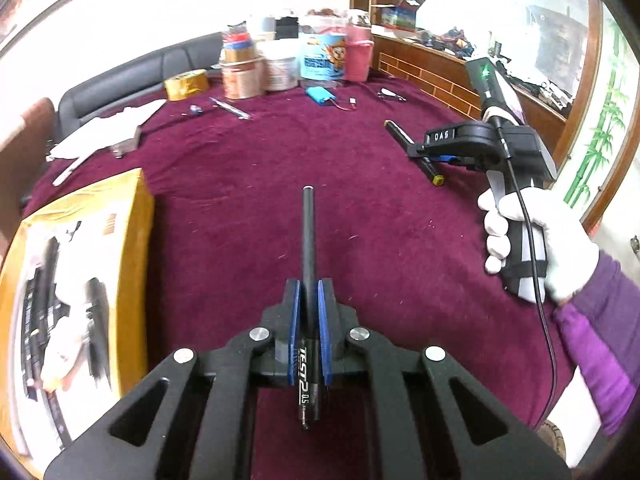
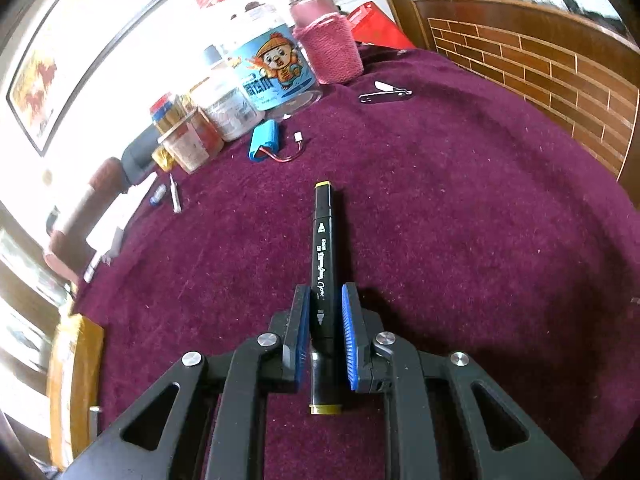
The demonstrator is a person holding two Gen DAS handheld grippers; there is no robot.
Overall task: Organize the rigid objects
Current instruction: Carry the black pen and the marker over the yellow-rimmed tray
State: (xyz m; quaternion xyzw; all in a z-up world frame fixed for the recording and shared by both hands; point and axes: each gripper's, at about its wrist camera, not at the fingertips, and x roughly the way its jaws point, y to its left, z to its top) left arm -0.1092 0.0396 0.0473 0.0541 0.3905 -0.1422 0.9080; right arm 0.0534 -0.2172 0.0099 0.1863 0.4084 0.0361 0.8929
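Note:
My left gripper [image 1: 308, 292] is shut on a thin black gel pen [image 1: 308, 236] that points forward above the maroon tablecloth. My right gripper [image 2: 326, 300] is around a black marker with yellow end caps [image 2: 322, 248]. Its blue pads [image 2: 349, 340] stand close on both sides, with a small gap on the right side, and the marker seems to lie on the cloth. In the left wrist view the right gripper [image 1: 420, 150] sits at the right over the marker [image 1: 434, 176], held by a white-gloved hand.
A yellow box [image 1: 80, 280] lies at the left of the table. Jars, tape rolls and a pink-sleeved bottle [image 2: 328, 48] crowd the far edge. A blue battery pack [image 2: 264, 140], nail clippers [image 2: 384, 92], tweezers [image 1: 230, 108] and white papers [image 1: 104, 128] lie on the cloth.

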